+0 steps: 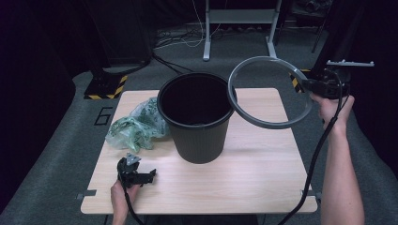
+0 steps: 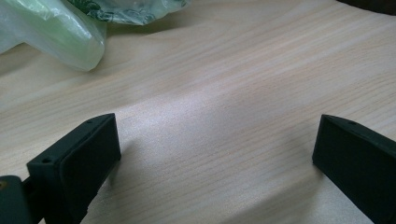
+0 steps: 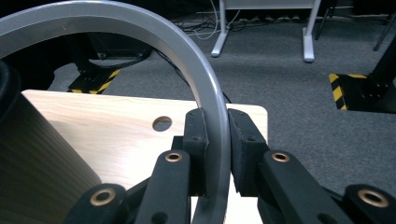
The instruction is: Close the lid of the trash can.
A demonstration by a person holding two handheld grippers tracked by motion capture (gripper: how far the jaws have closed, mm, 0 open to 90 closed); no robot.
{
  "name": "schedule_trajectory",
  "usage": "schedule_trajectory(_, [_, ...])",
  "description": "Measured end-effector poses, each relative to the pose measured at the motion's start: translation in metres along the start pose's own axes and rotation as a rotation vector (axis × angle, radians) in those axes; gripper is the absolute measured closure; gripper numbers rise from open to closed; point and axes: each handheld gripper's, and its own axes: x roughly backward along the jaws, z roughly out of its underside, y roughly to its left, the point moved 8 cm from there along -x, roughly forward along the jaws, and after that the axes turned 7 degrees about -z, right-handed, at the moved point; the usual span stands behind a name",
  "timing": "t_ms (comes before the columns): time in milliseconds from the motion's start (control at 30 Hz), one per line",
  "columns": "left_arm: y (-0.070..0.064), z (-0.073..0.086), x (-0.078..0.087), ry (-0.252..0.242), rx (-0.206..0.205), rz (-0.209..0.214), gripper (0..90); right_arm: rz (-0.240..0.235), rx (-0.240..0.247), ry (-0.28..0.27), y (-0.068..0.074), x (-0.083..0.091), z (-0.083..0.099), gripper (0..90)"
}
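A black bin (image 1: 197, 117) stands upright in the middle of the wooden table (image 1: 263, 178). A grey ring (image 1: 267, 91) hangs in the air to the bin's right, overlapping its rim, and my right gripper (image 1: 307, 85) is shut on the ring's right side. In the right gripper view the ring (image 3: 154, 32) runs between the two jaws of that gripper (image 3: 217, 140). A crumpled green plastic bag (image 1: 136, 126) lies left of the bin. My left gripper (image 1: 149, 177) rests near the table's front left, open; in the left gripper view bare wood lies between its jaws (image 2: 215, 154), with the bag (image 2: 60, 32) beyond.
Beyond the table are a grey carpet floor, a metal stand's legs (image 1: 237, 33), cables and black bases with yellow-black tape (image 1: 105, 86). The table has a round hole (image 3: 162, 123) near its far right corner. Bare wood spreads right of the bin.
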Motion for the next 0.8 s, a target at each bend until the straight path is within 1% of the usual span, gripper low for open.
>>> schedule_trajectory(333, [0.000,0.000,0.000,-0.001,0.002,0.000,0.7,-0.041,0.034,0.015,0.027,-0.017,-0.011,78.5])
schedule_trajectory(800, [0.000,0.000,0.000,0.000,0.000,0.000,0.7,-0.105,0.085,0.037,0.071,-0.041,-0.024,78.5])
